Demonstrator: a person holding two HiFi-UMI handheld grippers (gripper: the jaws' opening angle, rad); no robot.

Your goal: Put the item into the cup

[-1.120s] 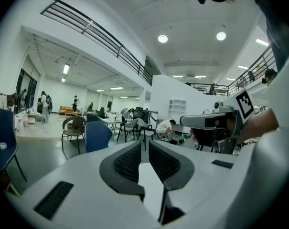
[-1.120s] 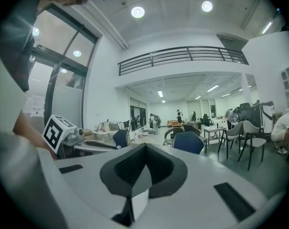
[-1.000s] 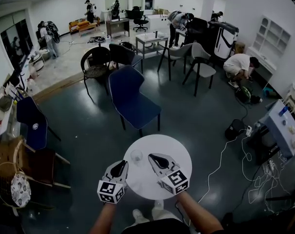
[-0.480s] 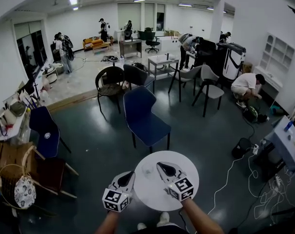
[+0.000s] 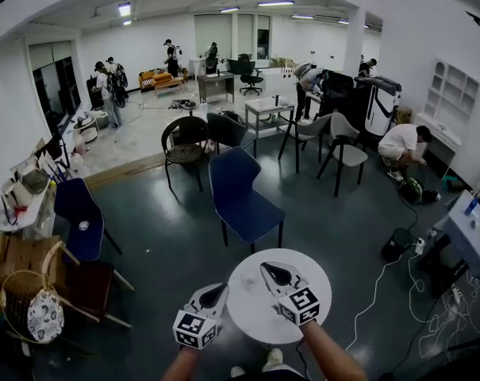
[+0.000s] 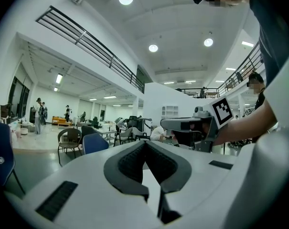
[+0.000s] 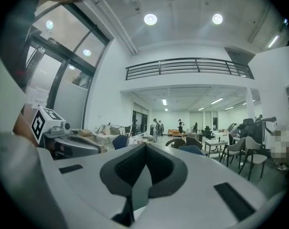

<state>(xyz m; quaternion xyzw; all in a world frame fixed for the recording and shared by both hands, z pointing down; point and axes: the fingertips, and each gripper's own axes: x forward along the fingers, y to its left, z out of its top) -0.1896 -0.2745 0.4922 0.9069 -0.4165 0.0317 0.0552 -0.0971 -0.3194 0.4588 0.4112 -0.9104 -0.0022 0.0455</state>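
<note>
In the head view a small round white table [image 5: 291,324] stands low in the middle. My left gripper [image 5: 218,290] hovers at its left edge and my right gripper [image 5: 266,267] over its far part; both point away from me. In the left gripper view the left gripper [image 6: 145,143] has its dark pads [image 6: 130,162] met at the tips with nothing between them. The right gripper [image 7: 145,147] in its own view is likewise closed and empty. I cannot make out the cup or the item on the table.
A blue chair [image 5: 241,197] stands just beyond the table, with dark and grey chairs [image 5: 184,137] further back. White cables [image 5: 374,292] trail over the floor at right. A wooden chair and basket [image 5: 45,312] sit at left. People work at the far end.
Both grippers have risen, and the head view has tipped up to show more of the room. The clear cup seen earlier by the left gripper is no longer discernible.
</note>
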